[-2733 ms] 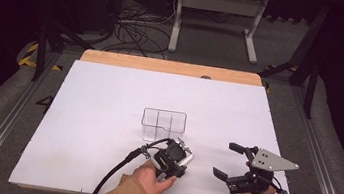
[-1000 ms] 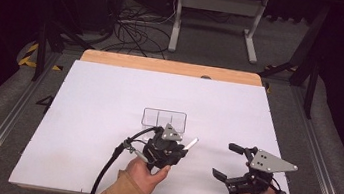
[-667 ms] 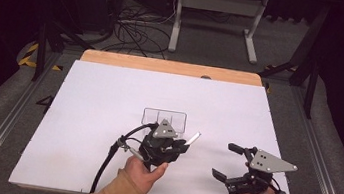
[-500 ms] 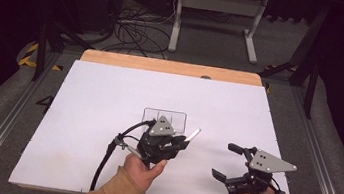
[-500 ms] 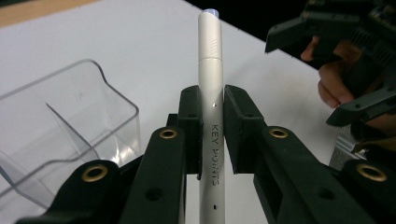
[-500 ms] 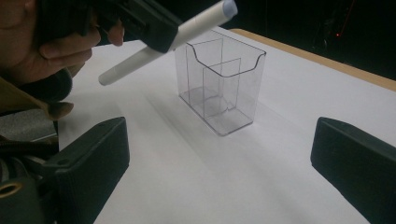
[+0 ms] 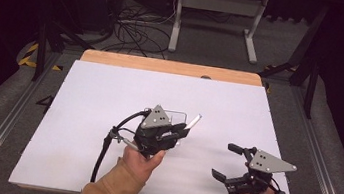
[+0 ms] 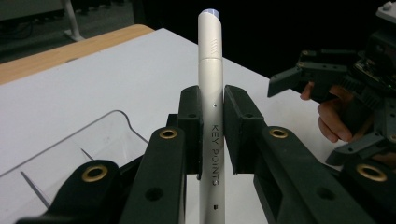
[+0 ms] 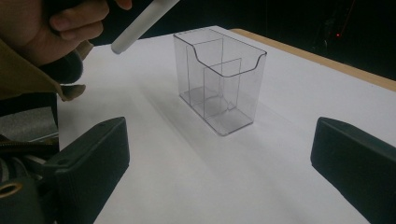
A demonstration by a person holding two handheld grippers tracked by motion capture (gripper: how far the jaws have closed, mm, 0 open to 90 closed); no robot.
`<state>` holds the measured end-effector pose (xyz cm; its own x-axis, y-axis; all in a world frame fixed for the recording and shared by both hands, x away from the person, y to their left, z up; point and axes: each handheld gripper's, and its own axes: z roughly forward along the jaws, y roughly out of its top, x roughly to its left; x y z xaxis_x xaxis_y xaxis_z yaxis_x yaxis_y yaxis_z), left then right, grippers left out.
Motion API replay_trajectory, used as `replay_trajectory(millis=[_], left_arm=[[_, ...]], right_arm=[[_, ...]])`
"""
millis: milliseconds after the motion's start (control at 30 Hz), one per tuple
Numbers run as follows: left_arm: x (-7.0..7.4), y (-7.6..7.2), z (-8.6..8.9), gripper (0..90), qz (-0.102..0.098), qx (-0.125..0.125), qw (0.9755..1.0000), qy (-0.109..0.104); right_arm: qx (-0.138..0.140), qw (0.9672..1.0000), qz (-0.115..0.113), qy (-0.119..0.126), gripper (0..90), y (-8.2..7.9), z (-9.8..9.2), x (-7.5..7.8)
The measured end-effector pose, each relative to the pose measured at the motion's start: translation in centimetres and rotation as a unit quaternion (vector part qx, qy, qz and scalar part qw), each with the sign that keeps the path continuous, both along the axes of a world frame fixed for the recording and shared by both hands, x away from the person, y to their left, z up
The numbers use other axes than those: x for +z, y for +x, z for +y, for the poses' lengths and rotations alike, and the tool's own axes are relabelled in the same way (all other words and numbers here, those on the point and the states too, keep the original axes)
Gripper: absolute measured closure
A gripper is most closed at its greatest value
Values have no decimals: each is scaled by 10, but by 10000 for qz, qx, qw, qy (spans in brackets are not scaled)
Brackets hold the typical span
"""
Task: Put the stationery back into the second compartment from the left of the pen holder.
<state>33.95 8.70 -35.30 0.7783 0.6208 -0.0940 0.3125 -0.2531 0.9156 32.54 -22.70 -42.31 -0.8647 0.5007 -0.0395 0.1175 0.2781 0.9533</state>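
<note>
The white pen sits clamped between the two black jaws of the left gripper, which are closed tight on its barrel; the words "KEY POINTS" run along the barrel just below the grip. In the left gripper view the pen stands up between the jaws, its capped end pointing away from the camera. In the high view the pen slants up and to the right out of the gripper, held in the air above the white bench, just beside the clear plastic holder. The right gripper view shows one end of the pen hanging above the bench to the left of the clear plastic holder, apart from it. The holder stands upright on the bench, with inner walls dividing it into compartments and a scooped front edge.

The right gripper rests low near the bench's right front corner, well apart from the holder. Its jaws stand wide open with nothing between them.
</note>
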Motion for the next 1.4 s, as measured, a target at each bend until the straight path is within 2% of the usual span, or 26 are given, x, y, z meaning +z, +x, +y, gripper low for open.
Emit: replay_trajectory(millis=[100,200,567,633,767,1000,1300,1400], left_arm=[[4,4,2,785,20,15,10000,-95],[8,7,3,785,-42,27,9999,-159],[18,20,5,785,-170,123,9995,-224],[20,24,6,785,-90,90,9996,-266],[21,33,8,785,-79,111,9994,-309],[21,44,8,785,-296,195,9991,-250],[12,62,8,784,-539,321,9978,-210],[9,65,8,783,-579,273,9976,-246]], right_arm=[[0,10000,-2,5,49,0,0,0],[1,10000,1,-10,49,0,0,0],[8,10000,-5,-3,49,0,0,-1],[18,10000,10,-9,49,1,1,-1],[28,10000,19,-19,49,0,1,-1],[42,10000,21,-4,49,0,1,-2],[62,10000,2,2,50,0,2,-2],[75,10000,8,-7,50,0,2,-2]])
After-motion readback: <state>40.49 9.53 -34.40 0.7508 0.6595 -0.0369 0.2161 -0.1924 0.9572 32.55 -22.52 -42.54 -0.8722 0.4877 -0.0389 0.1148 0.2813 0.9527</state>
